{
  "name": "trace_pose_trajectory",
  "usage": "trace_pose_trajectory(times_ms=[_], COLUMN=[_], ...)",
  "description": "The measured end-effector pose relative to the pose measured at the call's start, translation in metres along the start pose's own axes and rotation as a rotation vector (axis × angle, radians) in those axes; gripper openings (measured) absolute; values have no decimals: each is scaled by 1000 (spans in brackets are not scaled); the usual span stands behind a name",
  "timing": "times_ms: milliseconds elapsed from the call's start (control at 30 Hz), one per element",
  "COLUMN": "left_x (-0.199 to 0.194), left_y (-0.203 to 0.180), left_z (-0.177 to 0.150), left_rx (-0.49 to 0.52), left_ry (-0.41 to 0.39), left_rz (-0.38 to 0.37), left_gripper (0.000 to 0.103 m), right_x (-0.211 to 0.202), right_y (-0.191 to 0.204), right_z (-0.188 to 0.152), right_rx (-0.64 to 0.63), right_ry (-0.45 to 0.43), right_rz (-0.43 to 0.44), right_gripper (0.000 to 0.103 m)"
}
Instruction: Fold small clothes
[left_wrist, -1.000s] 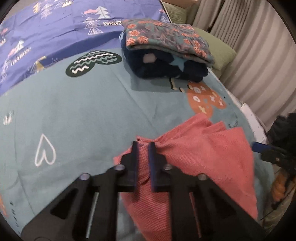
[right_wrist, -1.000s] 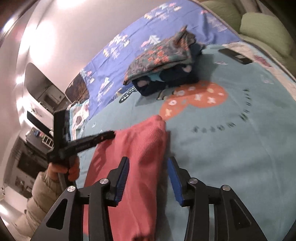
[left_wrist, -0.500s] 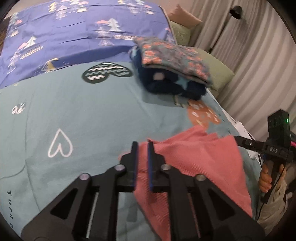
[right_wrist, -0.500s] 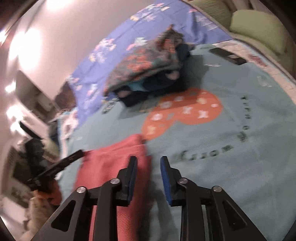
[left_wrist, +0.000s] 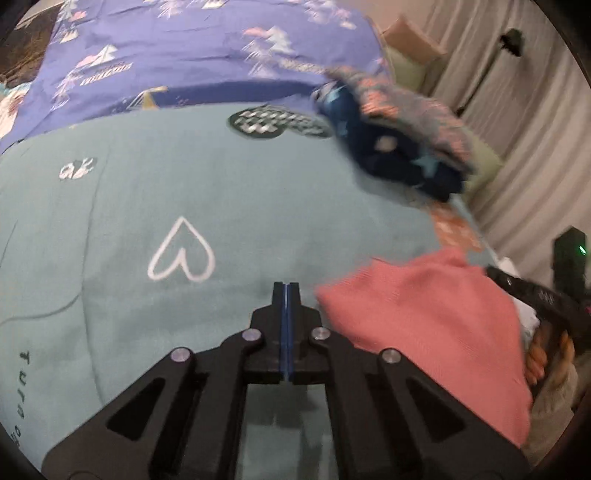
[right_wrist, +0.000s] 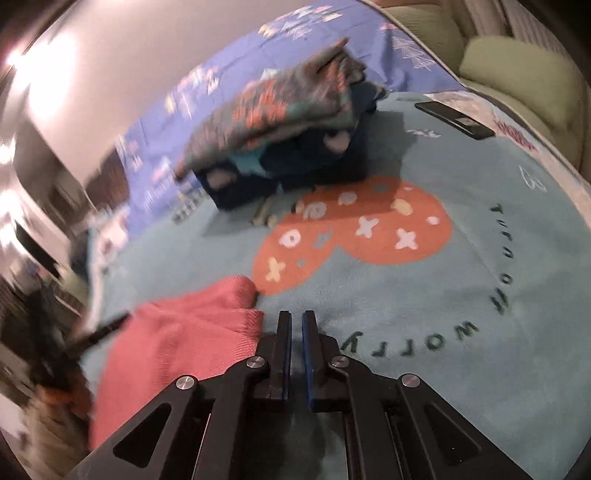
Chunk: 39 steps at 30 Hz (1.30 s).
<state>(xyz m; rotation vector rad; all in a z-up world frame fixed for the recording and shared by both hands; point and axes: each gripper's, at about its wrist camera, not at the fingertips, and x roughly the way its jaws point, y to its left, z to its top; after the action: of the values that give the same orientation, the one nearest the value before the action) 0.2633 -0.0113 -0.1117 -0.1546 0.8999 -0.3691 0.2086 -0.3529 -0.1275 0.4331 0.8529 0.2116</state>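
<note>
Lying on the teal blanket (left_wrist: 229, 206) is a folded pink cloth (left_wrist: 424, 325), the small piece of clothing. In the left wrist view it sits just to the right of the left gripper (left_wrist: 286, 290). The 2 fingers of that gripper are pressed flat together with no gap, and nothing is between them. They hang over bare blanket, beside the pink cloth and apart from it. A white heart outline (left_wrist: 181, 254) is drawn on the blanket to the left of the fingers.

In the right wrist view the pink cloth (right_wrist: 177, 343) sits to the left of the right gripper (right_wrist: 296, 321). Its 2 fingers stand close, with only a thin gap between them, and they hold nothing. The edge of the pink cloth is just beside the left finger; whether it touches is too hard to tell. A big orange heart (right_wrist: 354, 236) with white marks is printed on the blanket past the fingertips.

Farther back on the blanket is a pile of folded clothes (right_wrist: 280, 144), dark blue ones below and a flowery one on top. It looks blurry in both views. A dark phone (right_wrist: 454, 120) lies flat on the blanket to the right of the pile. A purple sheet (left_wrist: 177, 55) with little trees lies behind the blanket.
</note>
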Motion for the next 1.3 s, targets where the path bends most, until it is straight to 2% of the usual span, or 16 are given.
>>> trace_pose_trajectory(times_ms=[133, 233, 267, 333, 400, 433, 500, 533, 600, 733, 767, 900, 1033, 1067, 1133, 1300], left_x=[-30, -37, -35, -29, -22, -26, -36, -44, -57, -76, -78, -83, -89, -86, -78, -88], left_y=[-43, -74, -81, -88, -92, -94, -97, -99, -103, -109, -108, -105, -101, -99, -93, -92], left_z=[-17, -34, -40, -50, -59, -61, -61, -63, -68, -84, -88, -104, -126, -132, -141, -149], left_rx=[132, 213, 225, 261, 308, 302, 300, 303, 313, 349, 342, 318, 321, 318, 304, 280], left_ry=[-5, 15, 28, 31, 15, 0, -6, -12, -20, -39, -38, -11, 14, 24, 49, 31], left_rz=[-55, -74, -73, -17, 37, 54, 62, 54, 45, 69, 74, 73, 64, 75, 87, 76], left_gripper=[4, 9, 9, 10, 11, 11, 12, 16, 33, 40, 46, 48, 53, 54, 55, 55], right_x=[-38, -52, -51, -38, -22, -22, -39, -47, -65, -84, -85, -95, -105, -103, -97, -106], right_y=[11, 42, 51, 58, 48, 42, 34, 35, 38, 37, 36, 33, 40, 43, 44, 55], right_z=[-7, -26, -35, -48, -55, -55, -54, -55, -60, -78, -83, -108, -137, -144, -154, -156], right_rx=[-51, -163, -199, -247, -237, -195, -110, -111, -138, -141, -132, -89, -112, -128, -161, -199], right_ry=[-23, 34, 71, 125, 139, 129, 111, 96, 71, 99, 106, 124, 144, 156, 164, 151], right_rz=[37, 132, 131, 17, -122, -134, -86, -74, -73, -63, -59, -11, 40, 38, 0, -61], right_gripper=[11, 11, 12, 12, 22, 22, 25, 26, 27, 28, 29, 39, 43, 49, 50, 50])
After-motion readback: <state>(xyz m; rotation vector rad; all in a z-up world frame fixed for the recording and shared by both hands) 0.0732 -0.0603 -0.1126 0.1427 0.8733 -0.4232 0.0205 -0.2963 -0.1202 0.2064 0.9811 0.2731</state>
